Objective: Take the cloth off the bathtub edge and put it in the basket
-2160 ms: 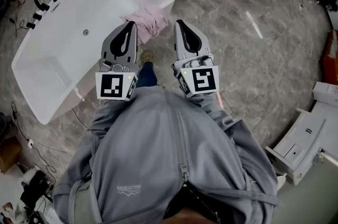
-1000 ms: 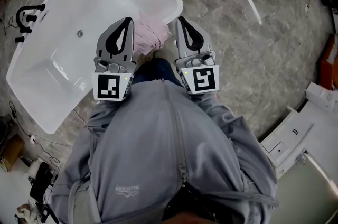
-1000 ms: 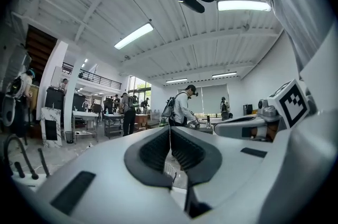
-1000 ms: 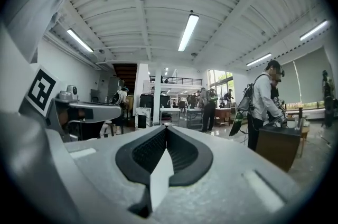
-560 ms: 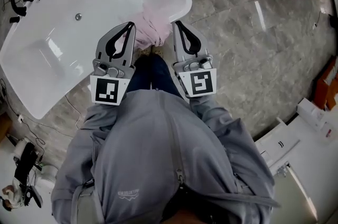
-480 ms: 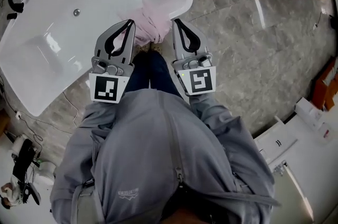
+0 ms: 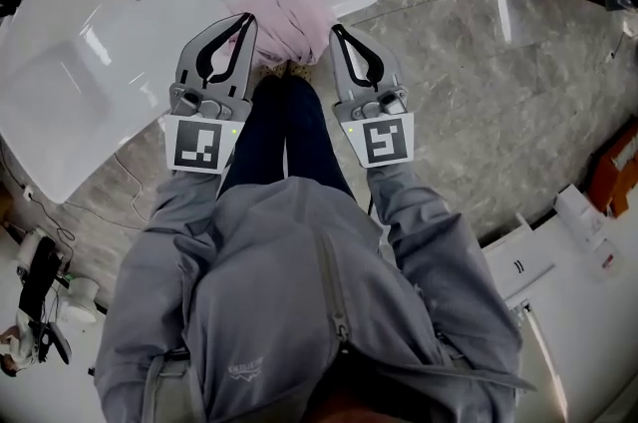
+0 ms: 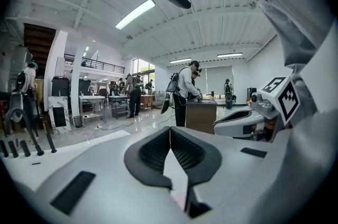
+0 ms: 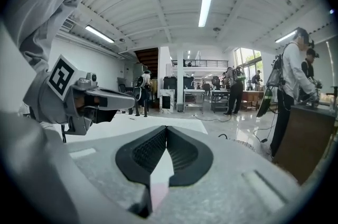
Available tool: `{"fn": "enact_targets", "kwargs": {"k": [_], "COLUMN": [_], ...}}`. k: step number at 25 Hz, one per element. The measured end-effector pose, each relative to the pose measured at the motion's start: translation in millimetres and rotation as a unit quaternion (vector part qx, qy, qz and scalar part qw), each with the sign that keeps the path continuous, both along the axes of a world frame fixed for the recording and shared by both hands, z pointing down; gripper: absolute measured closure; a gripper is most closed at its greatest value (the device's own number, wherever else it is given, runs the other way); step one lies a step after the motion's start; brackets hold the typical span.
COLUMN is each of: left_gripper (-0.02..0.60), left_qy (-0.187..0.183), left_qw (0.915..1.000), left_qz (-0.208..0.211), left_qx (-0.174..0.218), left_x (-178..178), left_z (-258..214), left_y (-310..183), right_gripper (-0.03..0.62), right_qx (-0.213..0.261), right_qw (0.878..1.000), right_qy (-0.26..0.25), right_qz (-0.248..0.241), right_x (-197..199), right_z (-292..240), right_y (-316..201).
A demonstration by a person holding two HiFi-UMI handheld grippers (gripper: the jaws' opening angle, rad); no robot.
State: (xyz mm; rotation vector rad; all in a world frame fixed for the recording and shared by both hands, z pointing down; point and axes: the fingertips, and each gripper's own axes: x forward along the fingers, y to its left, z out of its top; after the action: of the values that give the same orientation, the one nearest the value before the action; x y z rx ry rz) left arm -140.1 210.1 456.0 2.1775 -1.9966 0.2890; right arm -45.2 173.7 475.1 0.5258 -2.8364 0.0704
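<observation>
A large, glossy white bathtub (image 7: 120,62) spreads out ahead of the left gripper (image 7: 245,20) and to its left. A crumpled pale pink cloth (image 7: 296,12) lies draped over the tub's near rim, between the two grippers' tips and just beyond them. The left gripper's jaws are pressed together with nothing in them. The right gripper (image 7: 338,31), just right of the cloth, is likewise closed and empty.
</observation>
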Motion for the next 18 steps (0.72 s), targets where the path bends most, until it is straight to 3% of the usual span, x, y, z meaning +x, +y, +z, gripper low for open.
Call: {"fn": "enact_targets", "kwargs": {"k": [18], "left_gripper": [0.571], "left_qy": [0.024], "left_qw": [0.9951], "left_qz": [0.025], "left_qx": [-0.093], "left_x": [2.5], "left_z": [136.4], "left_y": [1.3], "right_gripper": [0.589], "right_qx": [-0.059], "right_qw": [0.997], "right_qy": [0.052], "right_qz": [-0.028], "right_x": [1.6], "right_z": [135.9], "right_y": [2.1]}}
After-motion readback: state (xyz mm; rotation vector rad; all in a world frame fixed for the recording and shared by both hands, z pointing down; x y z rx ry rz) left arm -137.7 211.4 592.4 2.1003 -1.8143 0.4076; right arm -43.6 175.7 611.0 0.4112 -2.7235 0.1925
